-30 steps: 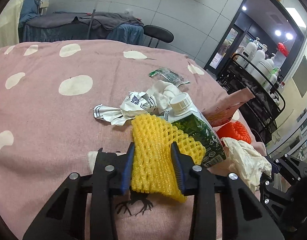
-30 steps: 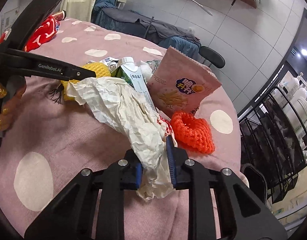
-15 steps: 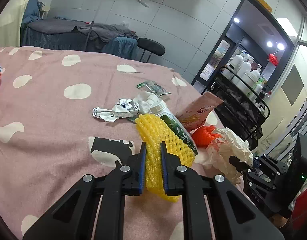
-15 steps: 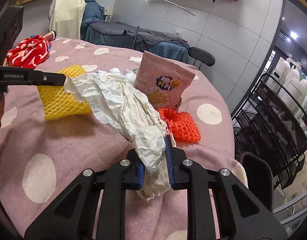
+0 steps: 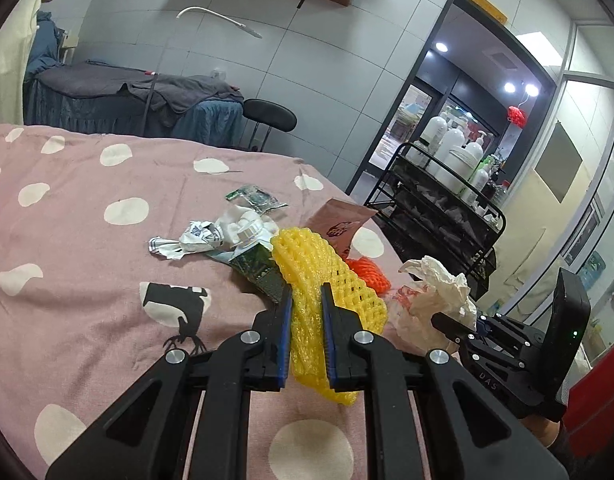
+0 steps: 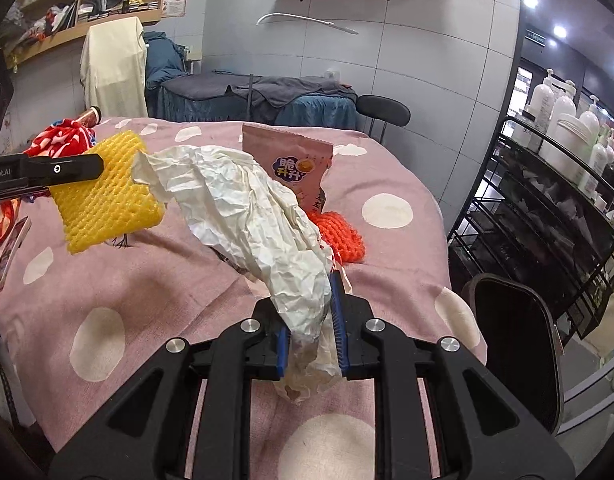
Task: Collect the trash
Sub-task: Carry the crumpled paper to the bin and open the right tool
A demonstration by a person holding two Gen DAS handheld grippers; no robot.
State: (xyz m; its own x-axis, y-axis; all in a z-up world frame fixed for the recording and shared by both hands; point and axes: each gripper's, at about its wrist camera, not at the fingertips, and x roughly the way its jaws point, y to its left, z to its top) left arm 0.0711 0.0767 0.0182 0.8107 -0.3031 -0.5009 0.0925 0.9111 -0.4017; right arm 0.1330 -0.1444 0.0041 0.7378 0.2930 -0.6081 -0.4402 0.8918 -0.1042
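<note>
Yellow foam net (image 5: 307,280): clamped between the jaws of the left gripper (image 5: 306,336), carried clear of the bedspread; also seen from the right wrist view as a flat yellow pad at the far left.
Left gripper state: jaws have just been closing, now pinched tight on the net, which bulges out above and below the pads.
White crumpled paper (image 6: 259,216): pinched at its lower end in the right gripper (image 6: 309,320), the rest trailing up and away over the bedspread.
Right gripper state: closed on the paper, nothing else between the pads.
Bedspread (image 5: 87,264): pink with pale dots (it carries the whole pile).
Trash left on it: green carton (image 5: 255,264), crumpled printed wrapper (image 5: 187,238), small green sachet (image 5: 253,198) further toward the far edge, pink snack bag (image 6: 295,168), orange foam net (image 6: 343,236) near the right edge.
Step in hand: first two pieces grabbed and lifted, judged as the carry-away stage.
Bin: what looks like a dark bin (image 6: 515,344) is seen off the right edge of the bedspread (cannot be confirmed as the target).
Next move: both loads are to be carried over a container and let go, with the trailing paper kept from snagging the snack bag and orange net; then the pile is to be revisited.
</note>
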